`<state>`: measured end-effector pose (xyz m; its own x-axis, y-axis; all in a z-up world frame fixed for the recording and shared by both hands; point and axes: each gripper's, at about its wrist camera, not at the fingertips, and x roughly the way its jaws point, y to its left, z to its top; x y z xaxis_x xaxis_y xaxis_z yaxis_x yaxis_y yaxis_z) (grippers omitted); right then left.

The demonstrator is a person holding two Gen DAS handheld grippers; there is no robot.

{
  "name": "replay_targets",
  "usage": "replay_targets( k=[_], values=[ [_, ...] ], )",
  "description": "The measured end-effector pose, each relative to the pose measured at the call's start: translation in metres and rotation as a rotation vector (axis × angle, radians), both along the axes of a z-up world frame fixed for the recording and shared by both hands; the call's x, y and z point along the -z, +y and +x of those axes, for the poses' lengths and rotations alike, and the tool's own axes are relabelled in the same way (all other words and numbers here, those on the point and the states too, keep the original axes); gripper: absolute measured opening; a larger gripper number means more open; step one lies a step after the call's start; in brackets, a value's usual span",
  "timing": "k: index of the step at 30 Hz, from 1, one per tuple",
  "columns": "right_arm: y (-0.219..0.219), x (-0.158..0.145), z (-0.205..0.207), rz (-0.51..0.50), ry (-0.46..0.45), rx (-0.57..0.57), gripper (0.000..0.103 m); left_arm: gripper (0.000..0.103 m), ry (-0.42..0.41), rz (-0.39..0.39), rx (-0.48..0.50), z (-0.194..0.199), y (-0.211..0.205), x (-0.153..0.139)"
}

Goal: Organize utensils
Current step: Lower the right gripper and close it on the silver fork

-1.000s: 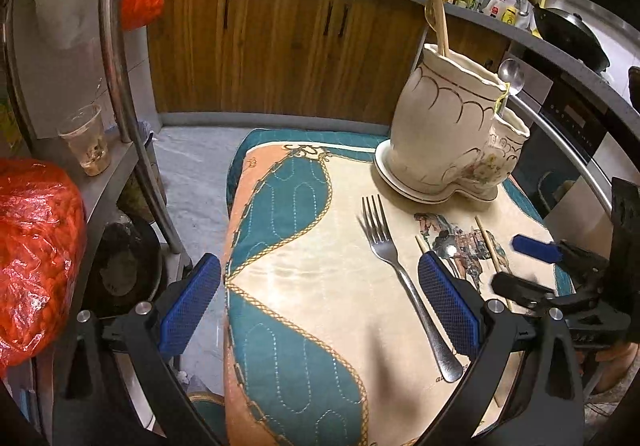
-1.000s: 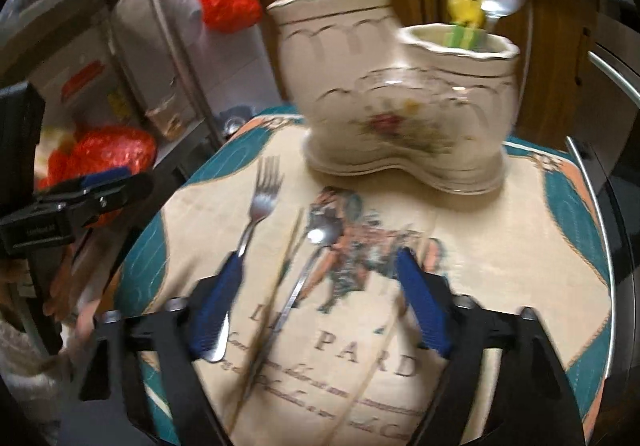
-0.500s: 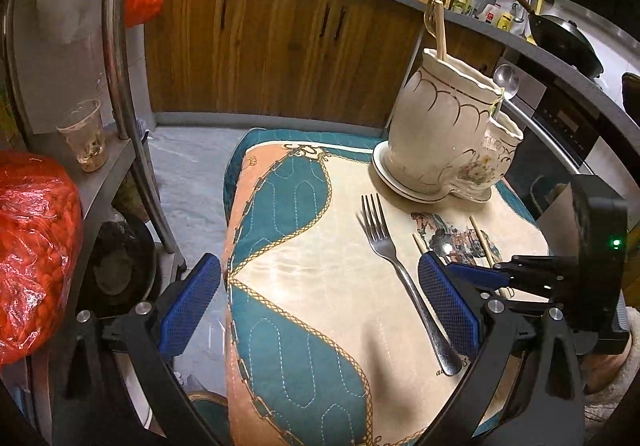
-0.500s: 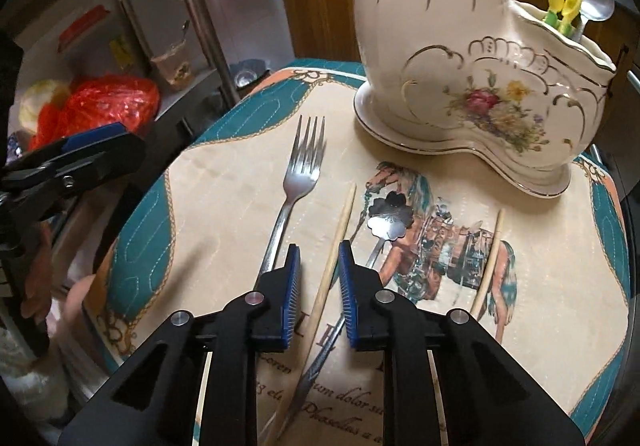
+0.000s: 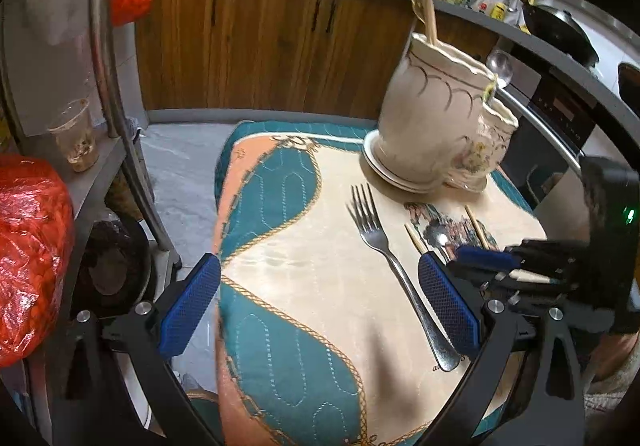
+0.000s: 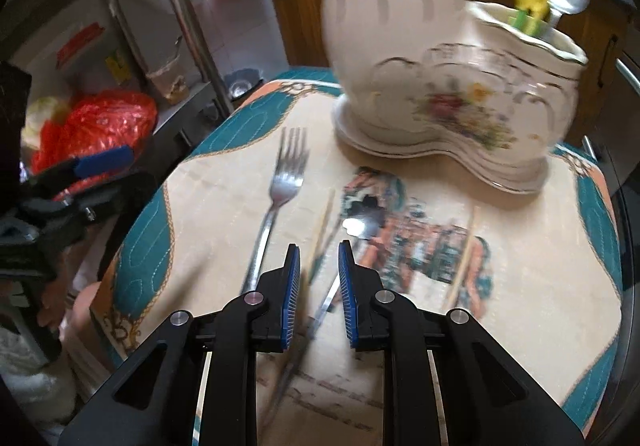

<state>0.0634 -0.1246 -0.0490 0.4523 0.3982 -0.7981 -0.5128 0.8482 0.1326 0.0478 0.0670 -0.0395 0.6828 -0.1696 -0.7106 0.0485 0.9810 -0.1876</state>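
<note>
A steel fork (image 5: 394, 262) (image 6: 276, 201), a small steel spoon (image 6: 352, 230) and two wooden chopsticks (image 6: 322, 230) (image 6: 462, 258) lie on a patterned mat (image 5: 304, 274). A cream ceramic boot-shaped holder (image 5: 436, 133) (image 6: 440, 81) stands at the mat's far side with a wooden utensil and a spoon in it. My left gripper (image 5: 320, 310) is wide open and empty near the mat's front left. My right gripper (image 6: 318, 298) hovers low over the left chopstick and the spoon handle, its jaws narrowly apart with the chopstick between them; it also shows in the left wrist view (image 5: 480, 258).
A metal shelf rack (image 5: 116, 93) with red bags (image 5: 28, 246) and a plastic cup (image 5: 78, 143) stands left of the mat. Wooden cabinets (image 5: 260, 37) and a cluttered counter run behind. An oven front (image 5: 560, 117) is at the right.
My right gripper closed from wide open to a narrow gap and moved down over the left chopstick and spoon handle. My left gripper stayed open and nearly still.
</note>
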Motion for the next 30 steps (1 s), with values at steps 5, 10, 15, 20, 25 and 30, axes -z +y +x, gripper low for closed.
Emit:
replay_targets(
  k=[5, 10, 15, 20, 25, 30],
  values=[
    [-0.005, -0.001, 0.000, 0.014, 0.008, -0.001, 0.021, 0.096, 0.018, 0.001, 0.032, 0.006, -0.012, 0.005],
    [0.018, 0.000, -0.002, 0.025, -0.015, -0.074, 0.021, 0.096, 0.014, -0.028, 0.004, 0.009, -0.004, 0.002],
    [0.038, 0.013, 0.010, 0.000, 0.017, -0.086, 0.021, 0.096, 0.009, -0.027, -0.029, 0.003, 0.012, -0.002],
    [0.057, 0.020, 0.015, -0.058, -0.009, -0.099, 0.020, 0.096, 0.010, -0.037, -0.058, -0.002, 0.026, 0.000],
    [0.062, 0.020, 0.016, -0.082, -0.012, -0.082, 0.007, 0.096, 0.006, -0.043, -0.056, -0.002, 0.028, 0.001],
    [0.047, 0.015, 0.018, 0.029, 0.034, -0.054, 0.006, 0.096, 0.006, -0.039, -0.042, -0.002, 0.024, 0.001]
  ],
)
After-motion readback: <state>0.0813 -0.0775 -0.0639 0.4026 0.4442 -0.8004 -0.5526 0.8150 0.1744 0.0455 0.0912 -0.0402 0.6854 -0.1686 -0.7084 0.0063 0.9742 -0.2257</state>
